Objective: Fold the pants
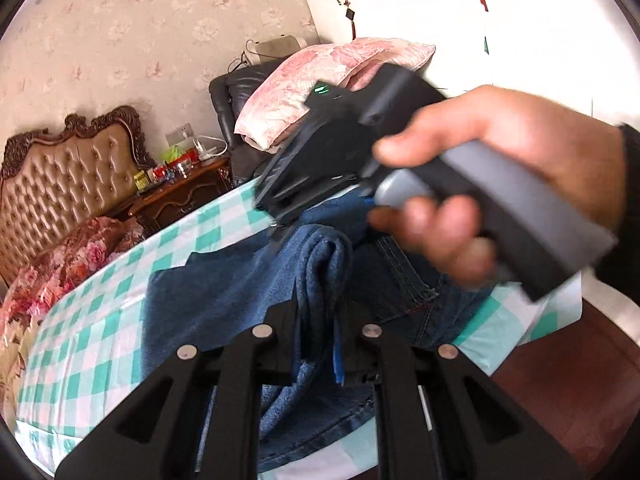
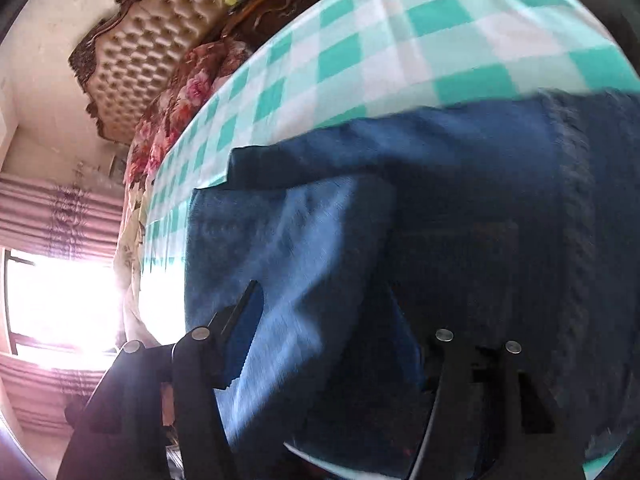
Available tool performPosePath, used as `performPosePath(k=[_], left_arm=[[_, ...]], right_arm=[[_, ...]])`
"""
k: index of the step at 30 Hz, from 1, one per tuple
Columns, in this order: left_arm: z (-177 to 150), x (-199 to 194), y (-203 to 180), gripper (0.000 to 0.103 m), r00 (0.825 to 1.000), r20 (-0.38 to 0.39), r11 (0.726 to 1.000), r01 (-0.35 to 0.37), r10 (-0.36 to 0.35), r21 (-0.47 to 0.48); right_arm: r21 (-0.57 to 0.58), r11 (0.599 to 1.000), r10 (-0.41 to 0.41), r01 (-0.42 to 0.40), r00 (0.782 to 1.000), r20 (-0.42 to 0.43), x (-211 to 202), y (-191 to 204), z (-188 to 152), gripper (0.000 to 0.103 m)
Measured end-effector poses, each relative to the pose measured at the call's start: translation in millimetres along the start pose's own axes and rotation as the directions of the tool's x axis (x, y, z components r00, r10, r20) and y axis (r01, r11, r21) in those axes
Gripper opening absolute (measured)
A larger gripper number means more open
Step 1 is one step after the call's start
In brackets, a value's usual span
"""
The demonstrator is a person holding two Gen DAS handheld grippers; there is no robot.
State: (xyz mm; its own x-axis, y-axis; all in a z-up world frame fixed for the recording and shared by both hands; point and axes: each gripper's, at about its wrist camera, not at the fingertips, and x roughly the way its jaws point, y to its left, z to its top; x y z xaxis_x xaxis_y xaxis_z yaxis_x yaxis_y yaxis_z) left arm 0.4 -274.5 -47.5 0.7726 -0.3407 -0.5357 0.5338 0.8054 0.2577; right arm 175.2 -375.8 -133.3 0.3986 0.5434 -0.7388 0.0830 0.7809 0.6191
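left wrist, pants (image 1: 240, 292) pinched between fingers (image 1: 286, 320) (bunched)

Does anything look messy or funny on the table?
Just the jeans. One bunched fold sticks up, pinched in the left gripper, instead of lying flat on the checked cloth. Nothing looks spilled or broken.

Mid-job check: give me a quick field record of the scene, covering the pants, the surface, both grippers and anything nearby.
garment: blue jeans, partly folded, layers bunched
surface: green-and-white checked cloth
left gripper: shut on a fold of denim
right gripper: jaws apart over the jeans, nothing pinched
right hand: holds the right gripper above the jeans
nearby: tufted headboard, floral pillow
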Motion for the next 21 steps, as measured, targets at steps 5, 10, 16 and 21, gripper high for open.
performPosePath(k=[5,10,16,21], left_arm=[[15,-7,-12,0.011,0.997,0.043,0.996,-0.066,0.064,0.058],[45,-3,-48,0.011,0.990,0.140,0.990,-0.040,0.021,0.139],[33,54,-120,0.012,0.997,0.071,0.963,0.016,-0.037,0.271],[12,74,-144,0.033,1.000,0.026,0.939,0.004,-0.013,0.345]], right_arm=[[-0.154,0.988,0.008,0.008,0.994,0.104,-35,26,7,0.010],[-0.185,0.981,-0.011,0.050,0.978,0.206,-99,3,17,0.010],[-0.199,0.959,-0.173,0.203,0.972,0.158,-76,-68,18,0.010],[-0.225,0.960,-0.125,0.167,0.974,0.191,-68,-76,7,0.016]])
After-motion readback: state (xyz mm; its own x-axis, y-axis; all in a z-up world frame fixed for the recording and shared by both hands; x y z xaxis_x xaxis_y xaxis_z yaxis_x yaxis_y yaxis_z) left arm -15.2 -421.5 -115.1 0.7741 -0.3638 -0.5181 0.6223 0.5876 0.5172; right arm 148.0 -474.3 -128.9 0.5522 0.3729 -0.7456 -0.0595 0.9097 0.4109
